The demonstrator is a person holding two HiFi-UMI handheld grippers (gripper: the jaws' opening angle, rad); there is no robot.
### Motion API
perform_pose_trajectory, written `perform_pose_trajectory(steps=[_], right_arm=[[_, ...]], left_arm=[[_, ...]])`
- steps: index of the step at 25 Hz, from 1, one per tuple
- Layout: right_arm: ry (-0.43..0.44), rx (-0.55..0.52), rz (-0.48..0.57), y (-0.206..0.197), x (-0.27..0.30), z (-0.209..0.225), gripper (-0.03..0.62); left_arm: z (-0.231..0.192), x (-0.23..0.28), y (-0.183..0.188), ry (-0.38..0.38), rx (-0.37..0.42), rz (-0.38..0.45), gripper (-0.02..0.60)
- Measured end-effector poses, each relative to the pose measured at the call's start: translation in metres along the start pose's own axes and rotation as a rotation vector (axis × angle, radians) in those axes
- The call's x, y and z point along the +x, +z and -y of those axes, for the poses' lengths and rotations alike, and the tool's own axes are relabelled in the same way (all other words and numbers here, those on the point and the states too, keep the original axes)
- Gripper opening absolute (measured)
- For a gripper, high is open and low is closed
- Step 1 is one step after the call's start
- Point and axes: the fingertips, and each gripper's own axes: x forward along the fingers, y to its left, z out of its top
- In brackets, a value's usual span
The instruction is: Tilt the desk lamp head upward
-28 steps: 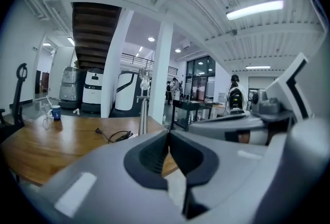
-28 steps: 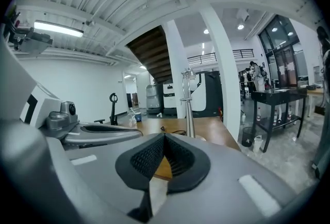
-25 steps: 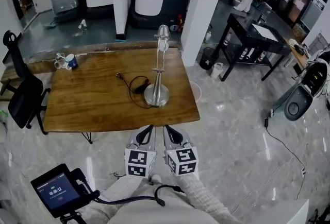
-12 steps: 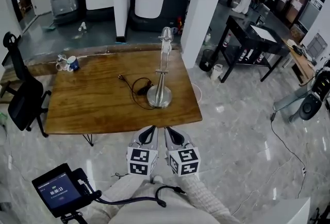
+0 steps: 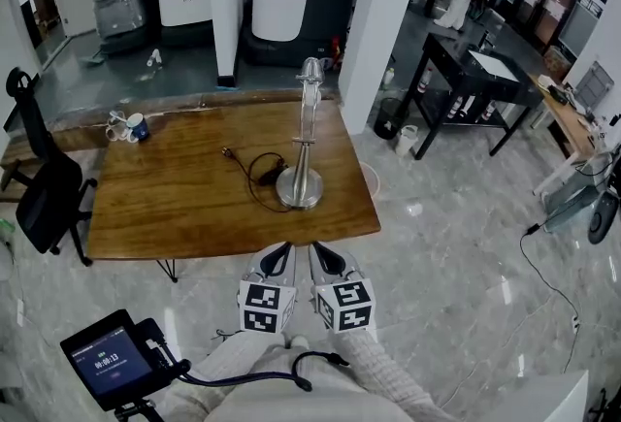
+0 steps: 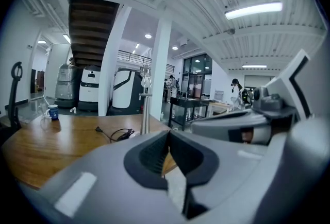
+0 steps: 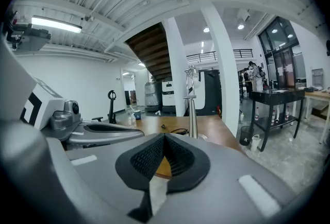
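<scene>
A silver desk lamp stands on the right part of the wooden table, with a round base, an upright stem and its head at the top. Its black cord lies coiled to the left of the base. The lamp also shows ahead in the left gripper view and in the right gripper view. My left gripper and right gripper hang side by side just off the table's near edge, both shut and empty, well short of the lamp.
Mugs sit at the table's far left corner. A black office chair stands left of the table. A white pillar rises behind the lamp, a black side table to the right. A handheld screen hangs by my left hip.
The view has shifted slightly, so the table and lamp sit a little farther from the grippers. Both grippers stay shut side by side.
</scene>
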Motion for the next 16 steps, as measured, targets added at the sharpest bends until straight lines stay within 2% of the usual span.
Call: perform_pose_trajectory(steps=[16], right_arm=[[-0.004,-0.007,-0.011,-0.0059,-0.0019,-0.0008,-0.003]], left_arm=[[0.0033,-0.0014,-0.0008,-0.011,-0.002,0.003,0.008]])
